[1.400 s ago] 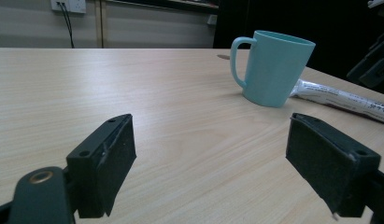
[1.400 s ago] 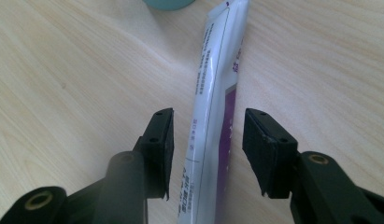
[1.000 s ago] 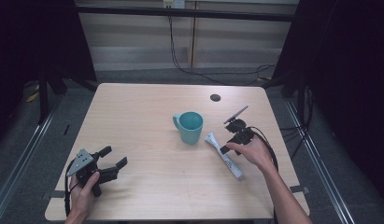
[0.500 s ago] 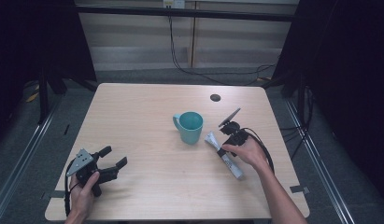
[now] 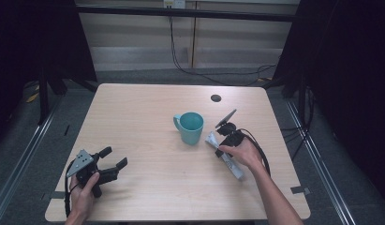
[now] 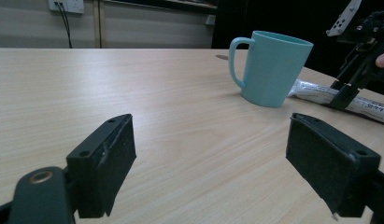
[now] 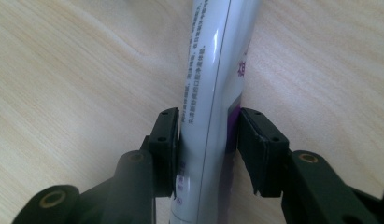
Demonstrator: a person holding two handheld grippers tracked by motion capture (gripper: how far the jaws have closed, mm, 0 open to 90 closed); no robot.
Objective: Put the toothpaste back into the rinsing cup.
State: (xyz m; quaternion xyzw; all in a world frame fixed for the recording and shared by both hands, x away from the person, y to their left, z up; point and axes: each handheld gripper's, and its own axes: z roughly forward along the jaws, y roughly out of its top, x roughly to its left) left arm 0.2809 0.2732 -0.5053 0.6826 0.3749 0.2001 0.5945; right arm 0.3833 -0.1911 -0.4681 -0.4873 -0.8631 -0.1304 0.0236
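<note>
While the tube lies flat on the bench just right of the mug, the right claw pinches its sides; the left claw gapes wide, holding nothing, well apart at the near-left corner.

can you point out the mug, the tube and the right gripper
mug (image 5: 192, 129): high view, on its teal outer wall
tube (image 7: 213, 70): right gripper view, on its white printed side above the jaws
right gripper (image 7: 207, 149): right gripper view, midway between its fingertips, closed on the tube
</note>
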